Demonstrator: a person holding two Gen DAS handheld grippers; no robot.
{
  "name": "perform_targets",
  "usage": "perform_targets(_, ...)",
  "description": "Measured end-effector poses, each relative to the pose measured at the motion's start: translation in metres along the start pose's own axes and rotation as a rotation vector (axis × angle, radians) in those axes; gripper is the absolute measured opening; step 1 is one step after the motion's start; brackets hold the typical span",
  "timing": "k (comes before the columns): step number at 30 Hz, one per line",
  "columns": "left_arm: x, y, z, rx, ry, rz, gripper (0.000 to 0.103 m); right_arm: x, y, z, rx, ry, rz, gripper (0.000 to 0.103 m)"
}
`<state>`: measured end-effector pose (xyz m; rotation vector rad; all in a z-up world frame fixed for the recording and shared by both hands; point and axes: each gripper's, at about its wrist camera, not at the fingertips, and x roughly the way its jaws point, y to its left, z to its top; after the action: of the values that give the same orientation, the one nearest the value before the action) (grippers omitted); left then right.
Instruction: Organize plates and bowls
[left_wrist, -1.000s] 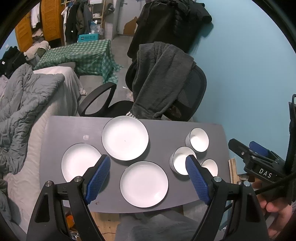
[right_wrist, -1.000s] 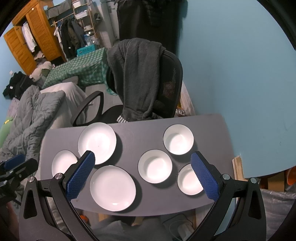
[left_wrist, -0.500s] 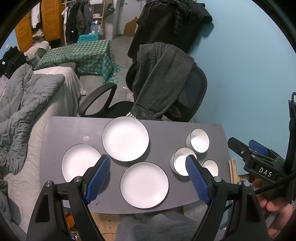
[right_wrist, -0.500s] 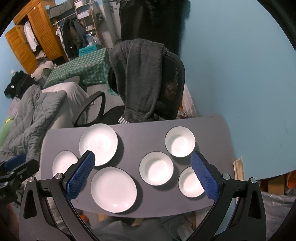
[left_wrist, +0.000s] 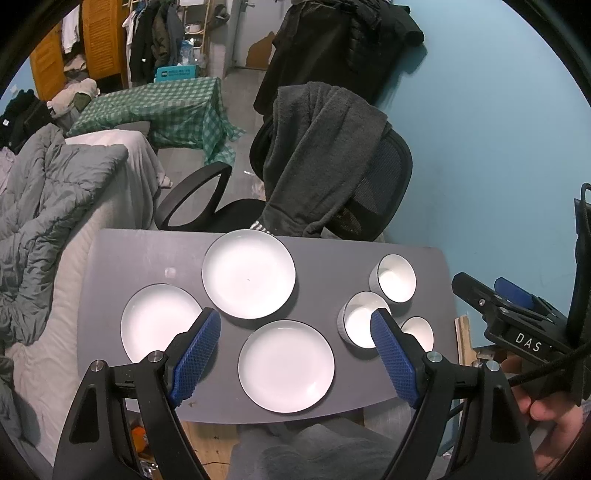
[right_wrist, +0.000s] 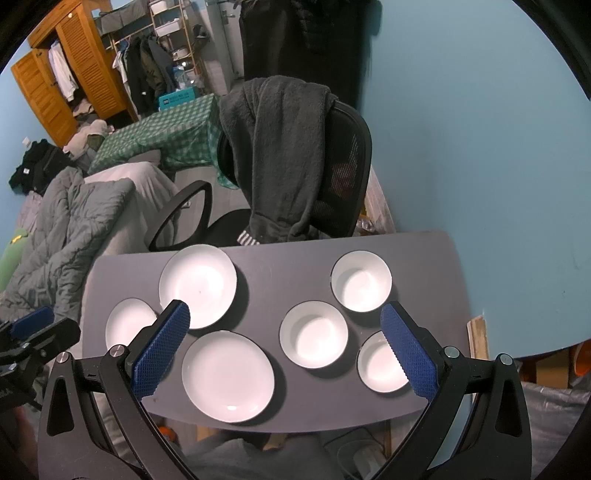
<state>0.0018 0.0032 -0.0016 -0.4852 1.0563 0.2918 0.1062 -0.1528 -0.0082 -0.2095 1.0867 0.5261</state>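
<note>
Three white plates lie on the grey table (left_wrist: 147, 254): a far plate (left_wrist: 248, 273), a near plate (left_wrist: 286, 365) and a left plate (left_wrist: 155, 321). Three white bowls sit at the right: a far bowl (right_wrist: 361, 281), a middle bowl (right_wrist: 314, 334) and a near bowl (right_wrist: 380, 363). My left gripper (left_wrist: 295, 332) hovers open high above the near plate, holding nothing. My right gripper (right_wrist: 286, 330) hangs open high above the table, between the plates and the bowls, also with nothing in it. The right gripper body (left_wrist: 517, 325) shows at the left wrist view's right edge.
A black office chair (right_wrist: 343, 173) draped with a dark grey garment (right_wrist: 280, 155) stands behind the table. A bed with a grey duvet (left_wrist: 40, 206) lies to the left. A blue wall (right_wrist: 480, 147) runs along the right. A green checked cloth (left_wrist: 166, 107) covers furniture farther back.
Both grippers have drifted very slightly; the table and dishes sit a touch lower in the right wrist view. Nothing has been taken hold of or moved.
</note>
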Motion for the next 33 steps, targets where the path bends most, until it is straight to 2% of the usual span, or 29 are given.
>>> perform_targets(33,-0.0028,0.0009,-0.0058,-0.014,0.013,-0.024,0.085,0.001,0.0091,-0.0005,-0.005,0.005,-0.001,0.101)
